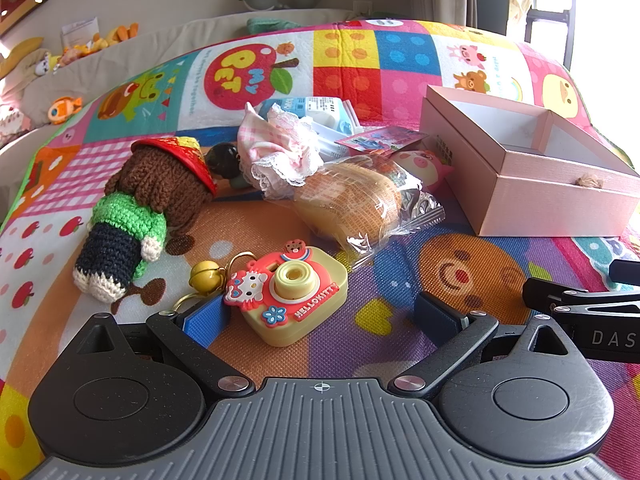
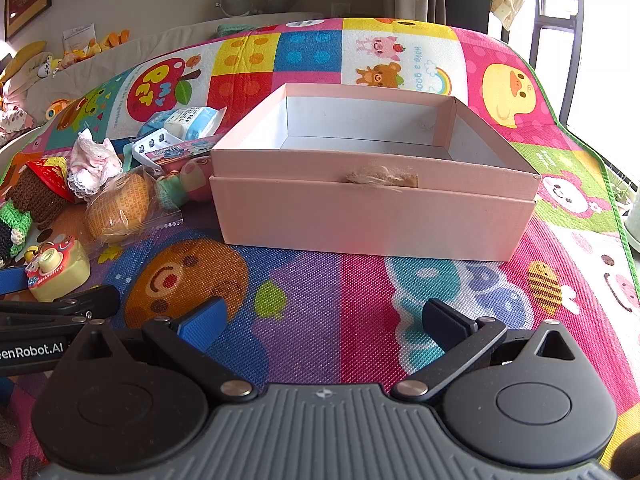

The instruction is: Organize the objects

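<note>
Nothing's packed yet: your left claw (image 1: 320, 314) and right claw (image 2: 326, 320) both gape empty, toy camera (image 1: 290, 294) just ahead of the left, empty pink box (image 2: 372, 184) ahead of the right.

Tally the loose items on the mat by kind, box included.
Toys: 4 – doll, camera, pig, dark figure
Wrapped bread: 1
Cloth: 1
Packets: 2 – wipes, card
Box: 1
Total: 9
</note>
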Motion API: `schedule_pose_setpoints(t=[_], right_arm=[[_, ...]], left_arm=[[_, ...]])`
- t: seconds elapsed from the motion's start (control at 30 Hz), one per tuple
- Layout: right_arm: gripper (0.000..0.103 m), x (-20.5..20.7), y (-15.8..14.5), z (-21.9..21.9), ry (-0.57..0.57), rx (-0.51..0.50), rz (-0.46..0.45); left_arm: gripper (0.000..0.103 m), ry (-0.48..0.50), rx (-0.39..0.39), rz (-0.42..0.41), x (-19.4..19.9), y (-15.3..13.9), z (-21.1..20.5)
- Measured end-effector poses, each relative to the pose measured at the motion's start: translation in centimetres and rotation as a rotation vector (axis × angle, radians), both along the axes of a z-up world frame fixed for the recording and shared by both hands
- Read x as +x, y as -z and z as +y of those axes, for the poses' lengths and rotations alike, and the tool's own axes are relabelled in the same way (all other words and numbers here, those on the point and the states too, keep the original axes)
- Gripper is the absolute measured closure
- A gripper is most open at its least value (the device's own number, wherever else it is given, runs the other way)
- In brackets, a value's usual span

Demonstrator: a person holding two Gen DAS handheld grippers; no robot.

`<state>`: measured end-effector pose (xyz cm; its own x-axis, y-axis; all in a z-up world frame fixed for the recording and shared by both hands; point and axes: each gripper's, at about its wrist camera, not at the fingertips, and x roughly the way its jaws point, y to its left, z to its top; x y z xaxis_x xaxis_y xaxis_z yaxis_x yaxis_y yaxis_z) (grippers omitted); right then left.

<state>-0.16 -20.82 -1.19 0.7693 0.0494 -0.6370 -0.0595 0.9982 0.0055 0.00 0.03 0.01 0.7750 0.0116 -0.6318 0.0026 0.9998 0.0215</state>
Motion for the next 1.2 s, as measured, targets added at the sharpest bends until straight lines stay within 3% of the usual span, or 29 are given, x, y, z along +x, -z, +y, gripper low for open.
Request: schedule_pose_setpoints(t=[0.9, 1.2], right_arm=[[0.000, 0.00, -0.03, -0.02, 0.000, 0.000, 0.000], [0.000, -0.32, -0.44, -0.86, -0.037, 0.007, 0.063]], left_arm=[[0.002, 0.001, -0.008, 0.002, 0.00, -0.11, -0.06], [0.002, 0.030, 0.001, 0.076, -0.22, -0.63, 0.12]])
